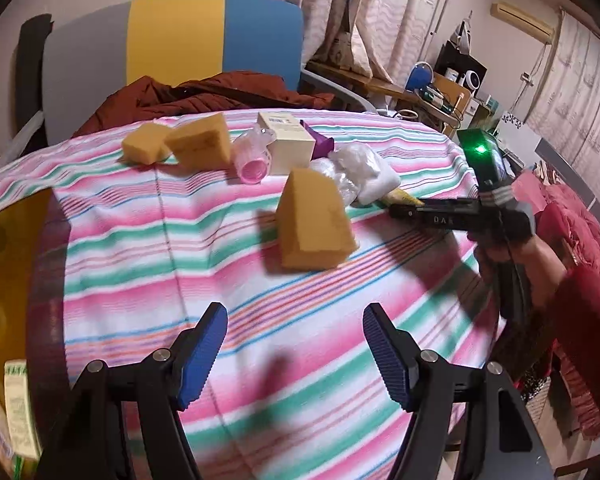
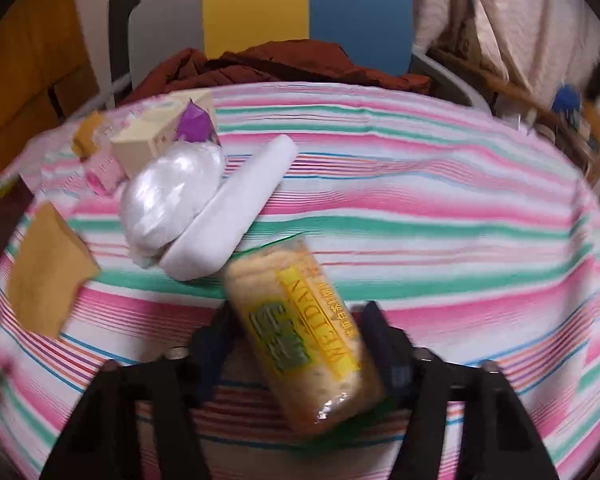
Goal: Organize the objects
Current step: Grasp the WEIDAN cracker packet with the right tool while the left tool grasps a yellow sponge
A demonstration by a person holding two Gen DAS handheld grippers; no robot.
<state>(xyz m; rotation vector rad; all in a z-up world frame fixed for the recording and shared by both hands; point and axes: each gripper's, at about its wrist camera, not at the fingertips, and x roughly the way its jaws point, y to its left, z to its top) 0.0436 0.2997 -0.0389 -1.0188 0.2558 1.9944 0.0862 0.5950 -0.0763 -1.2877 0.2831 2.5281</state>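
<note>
Right gripper [image 2: 296,332] has its fingers clamped on the cracker packet [image 2: 300,340] just above the striped tabletop [image 2: 440,216], left gripper [image 1: 296,344] hangs open and empty, so next, I'd say, comes carrying the packet to its spot.

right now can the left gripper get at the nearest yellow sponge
Probably yes: the left gripper is open and empty, and only bare striped tablecloth lies between it and the nearest yellow sponge.

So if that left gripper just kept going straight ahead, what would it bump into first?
Probably the nearest yellow sponge block, standing on the striped cloth ahead of the open left gripper; depth is hard to judge.
</note>
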